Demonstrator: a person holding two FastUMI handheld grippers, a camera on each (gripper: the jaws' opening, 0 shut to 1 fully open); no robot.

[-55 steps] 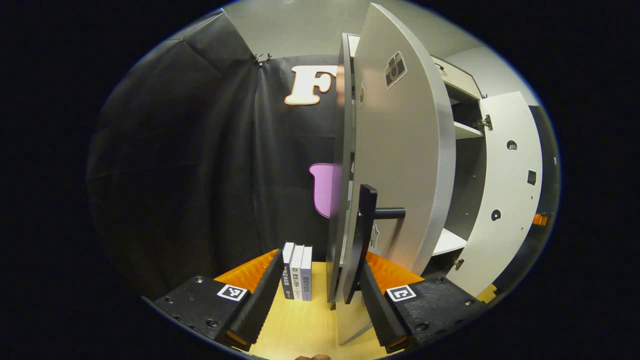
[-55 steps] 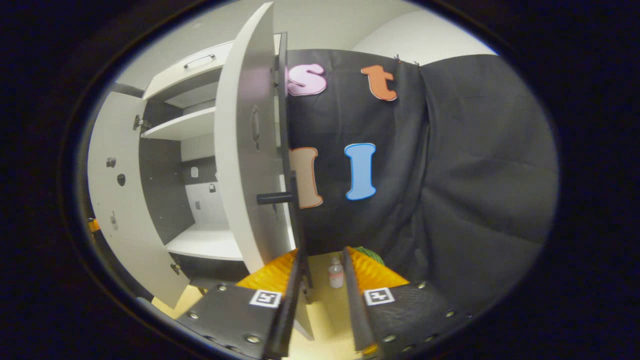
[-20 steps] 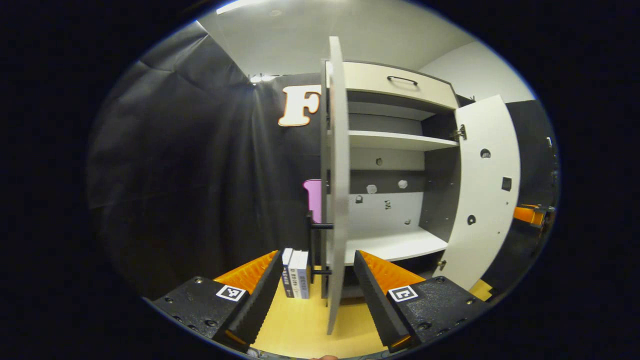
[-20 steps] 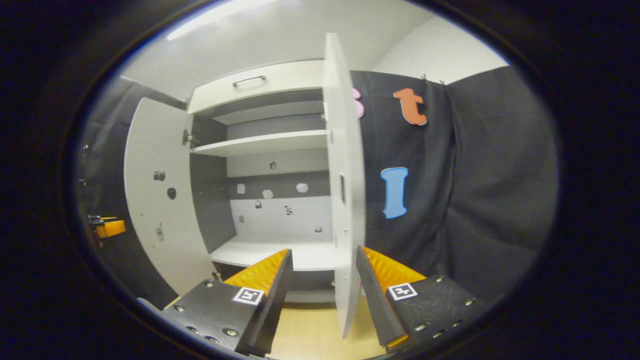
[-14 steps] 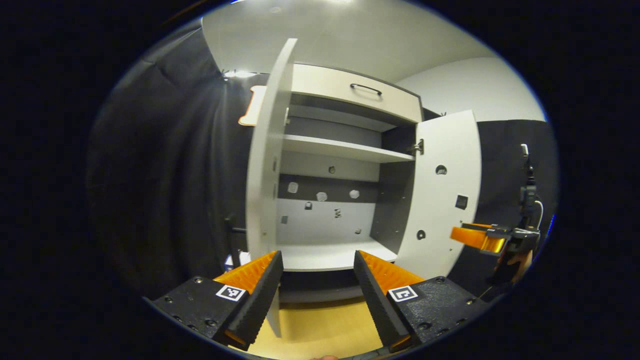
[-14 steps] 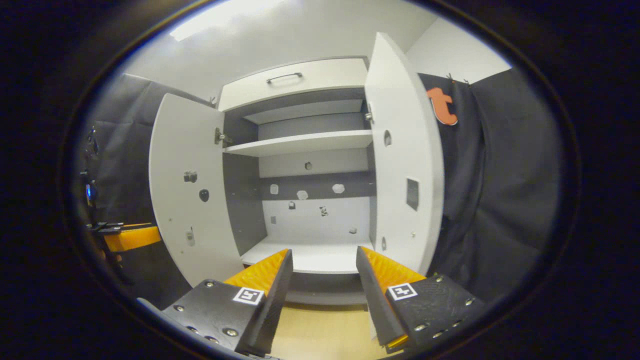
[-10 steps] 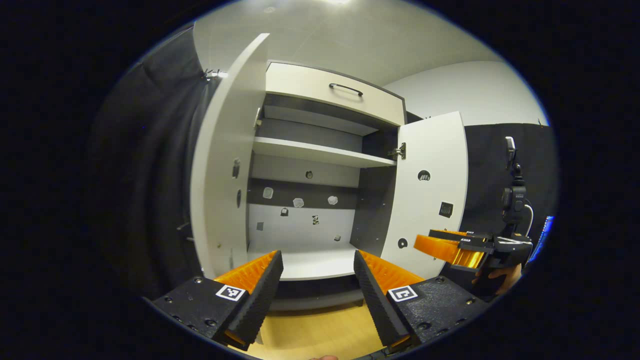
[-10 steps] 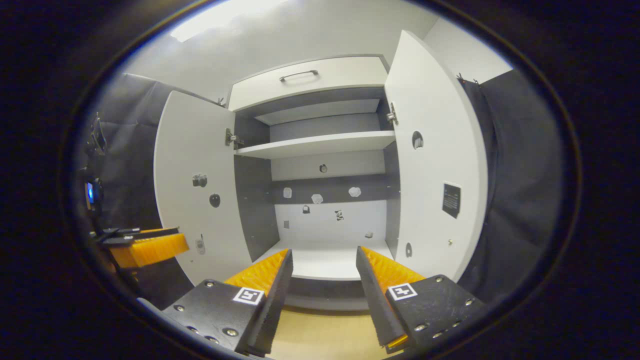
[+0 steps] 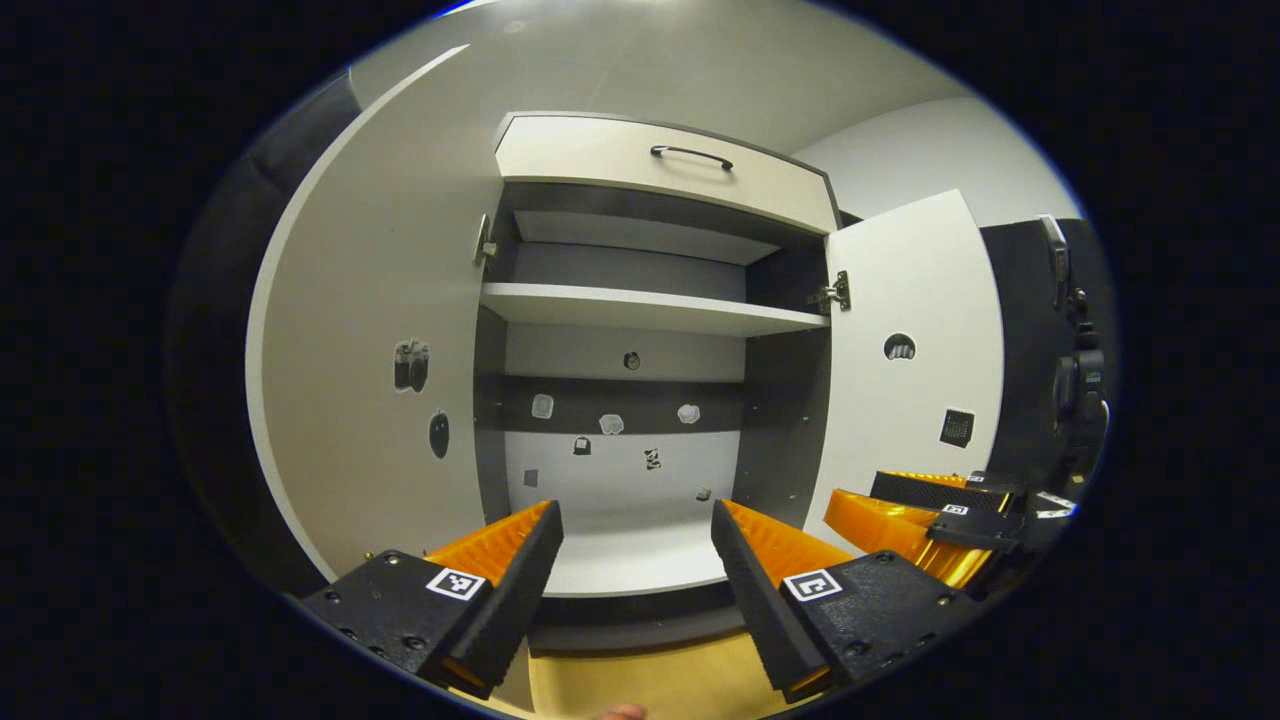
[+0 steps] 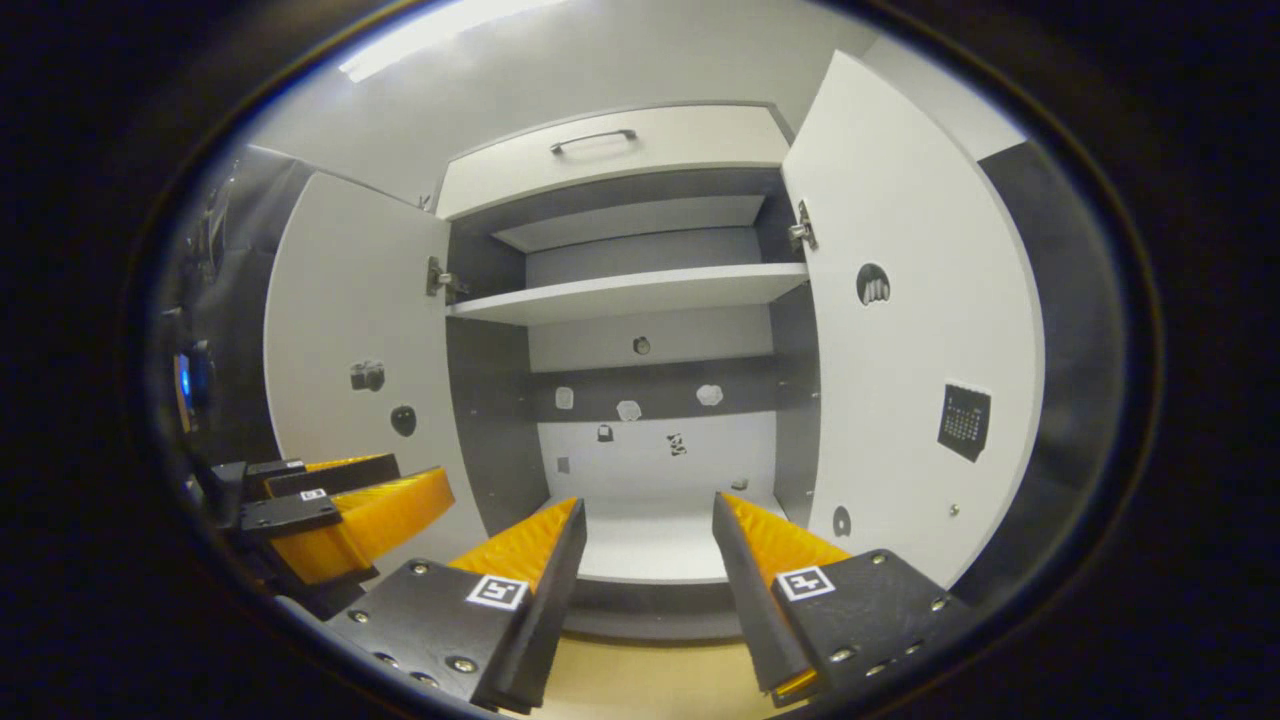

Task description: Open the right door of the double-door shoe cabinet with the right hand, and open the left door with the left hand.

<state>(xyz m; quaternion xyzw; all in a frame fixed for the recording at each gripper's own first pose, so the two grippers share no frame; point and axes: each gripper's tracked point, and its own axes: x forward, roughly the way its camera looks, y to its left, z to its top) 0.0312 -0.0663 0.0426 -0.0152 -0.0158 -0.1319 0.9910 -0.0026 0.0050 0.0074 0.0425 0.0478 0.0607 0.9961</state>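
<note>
The shoe cabinet (image 9: pixel 650 310) (image 10: pixel 620 290) stands wide open in front of both cameras. Its left door (image 9: pixel 370 330) (image 10: pixel 345 330) is swung out to the left and its right door (image 9: pixel 915 370) (image 10: pixel 910 330) out to the right, both showing small stickers on their inner faces. My left gripper (image 9: pixel 637 545) is open, back from the cabinet with nothing between its fingers; it also appears at the lower left of the right gripper view (image 10: pixel 340 510). My right gripper (image 10: pixel 645 540) is open too and holds nothing; it appears at the lower right of the left gripper view (image 9: pixel 925 515).
Inside the cabinet are a white shelf (image 9: pixel 650 308) (image 10: pixel 625 290) and a white bottom board (image 9: pixel 640 555) (image 10: pixel 650 545), with small stickers on the back panel. A closed drawer with a dark handle (image 9: pixel 690 152) (image 10: pixel 595 137) tops the cabinet. The tabletop (image 9: pixel 640 685) is light wood.
Both grippers let go of the door handles, opened and drew back from the doors. They turned to face the cabinet's inside, and each now sees the other close beside it.
</note>
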